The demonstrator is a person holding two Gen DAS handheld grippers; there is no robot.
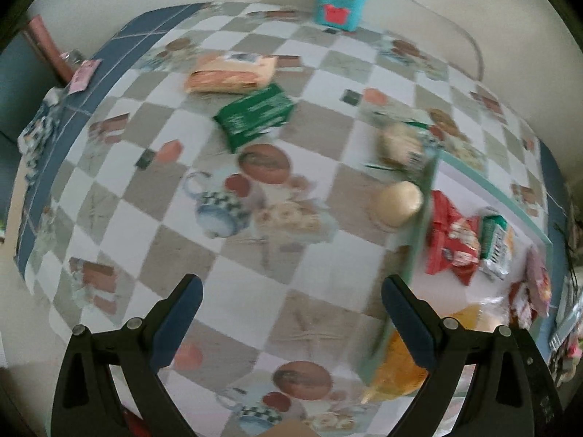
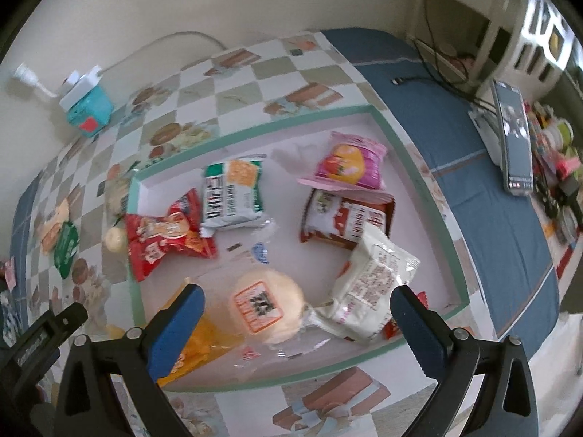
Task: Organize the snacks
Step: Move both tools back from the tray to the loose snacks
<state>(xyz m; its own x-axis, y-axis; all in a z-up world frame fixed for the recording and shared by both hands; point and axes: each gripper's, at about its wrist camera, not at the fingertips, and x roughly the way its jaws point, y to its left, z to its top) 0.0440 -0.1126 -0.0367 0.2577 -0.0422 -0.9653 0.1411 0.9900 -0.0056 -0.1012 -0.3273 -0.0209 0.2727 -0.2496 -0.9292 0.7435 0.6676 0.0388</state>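
A shallow tray with a green rim [image 2: 419,167] lies on the checked tablecloth and holds several snack packs: a red pack [image 2: 164,240], a green-and-white pack [image 2: 233,193], a pink pack [image 2: 349,162], a round bun pack [image 2: 267,304], a white pack [image 2: 371,284]. My right gripper [image 2: 297,317] is open above the tray's near side, over the bun pack. My left gripper [image 1: 291,313] is open and empty over the cloth, left of the tray [image 1: 419,240]. On the cloth lie a green pack [image 1: 255,114], an orange pack [image 1: 229,74] and a round bun [image 1: 399,202].
A teal box [image 1: 340,2] with a white power strip stands at the table's far edge by the wall. A phone [image 2: 513,134] on a stand and a cable lie on the blue cloth right of the tray. Cluttered shelves stand at the far right.
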